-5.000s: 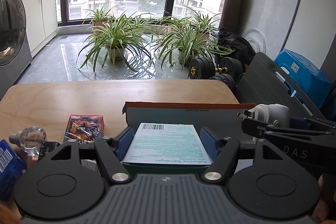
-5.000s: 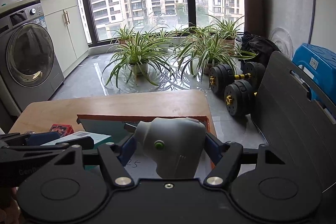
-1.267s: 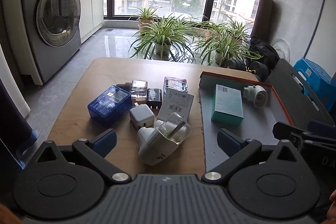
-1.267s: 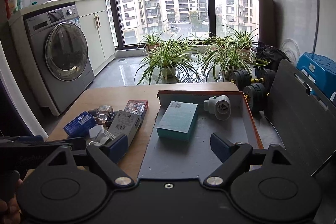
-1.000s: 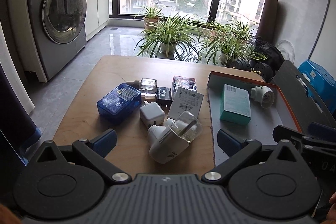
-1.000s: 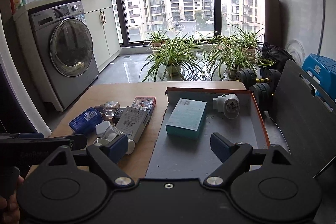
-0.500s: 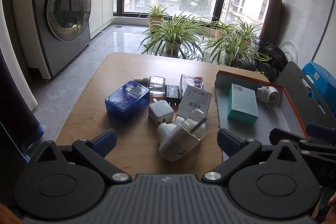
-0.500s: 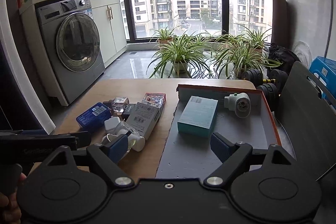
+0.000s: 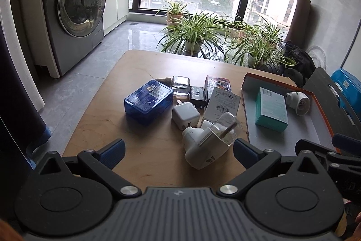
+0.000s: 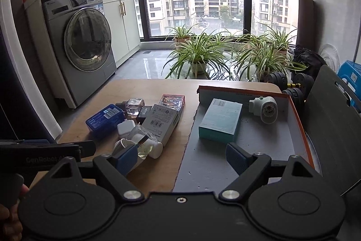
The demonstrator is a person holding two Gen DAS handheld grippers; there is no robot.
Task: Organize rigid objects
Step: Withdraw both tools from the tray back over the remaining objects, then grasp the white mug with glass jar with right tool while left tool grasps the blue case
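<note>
An orange-rimmed grey tray [image 9: 311,128] [image 10: 297,119] on the right of the wooden table holds a teal box [image 9: 271,108] [image 10: 221,120] and a white plug-in device [image 9: 297,101] [image 10: 265,110]. Left of the tray lie a blue case [image 9: 147,101] [image 10: 105,120], a white charger cube [image 9: 185,115], a white box with a barcode [image 9: 222,103] [image 10: 161,122], a glass bottle [image 9: 180,84], a red card pack [image 9: 217,83] and a white vaporizer with a clear bottle [image 9: 208,142] [image 10: 140,142]. My left gripper [image 9: 179,150] hangs open near the table's front edge. My right gripper [image 10: 181,156] is open over the tray's near end.
A washing machine [image 9: 74,22] stands at the left, potted plants [image 9: 196,33] by the window beyond the table. Dumbbells [image 10: 291,83], a dark board [image 10: 331,119] and a blue stool [image 10: 350,78] are at the right. A hand [image 10: 9,218] holds the left gripper.
Five seconds ago the left gripper held the teal box and the right the white plug-in device; both now lie in the tray. Both grippers have drawn back and up, open.
</note>
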